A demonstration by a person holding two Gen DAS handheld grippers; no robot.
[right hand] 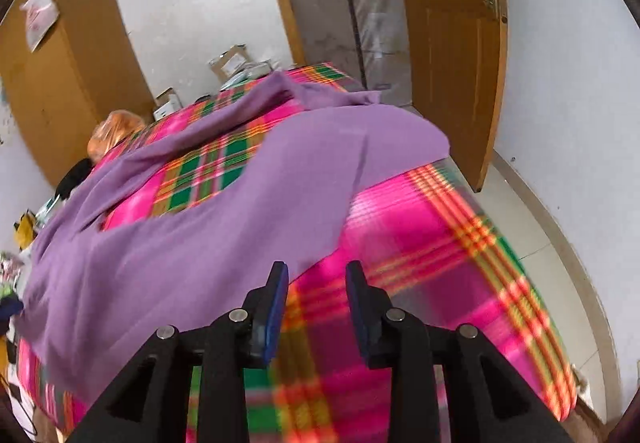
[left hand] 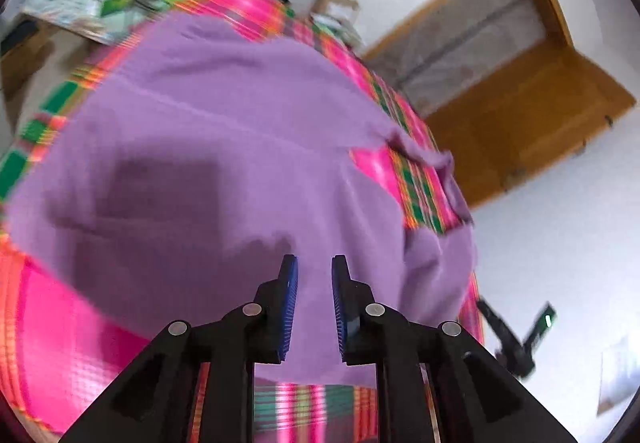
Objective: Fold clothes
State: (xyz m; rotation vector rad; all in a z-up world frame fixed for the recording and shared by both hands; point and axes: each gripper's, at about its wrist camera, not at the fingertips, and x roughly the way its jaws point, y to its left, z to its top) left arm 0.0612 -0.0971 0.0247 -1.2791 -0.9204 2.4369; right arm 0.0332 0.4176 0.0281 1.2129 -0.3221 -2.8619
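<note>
A purple garment (left hand: 208, 147) lies spread across a bed covered by a pink plaid blanket (right hand: 420, 243), one sleeve reaching toward 11 o'clock in the right wrist view. The left hand-held gripper (left hand: 315, 275) hovers over the cloth, fingers spread, holding nothing. The right hand-held gripper (right hand: 317, 279), also spread, hangs over the blanket just beside the garment's edge. A wooden door (right hand: 452, 43) stands at 1 o'clock.

Probably bedroom: bed (right hand: 420, 243), wardrobe (right hand: 60, 83).

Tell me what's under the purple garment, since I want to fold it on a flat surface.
The purple garment lies spread on a pink and green plaid blanket, which shows around it and through a gap. Whatever the blanket covers is hidden.
</note>
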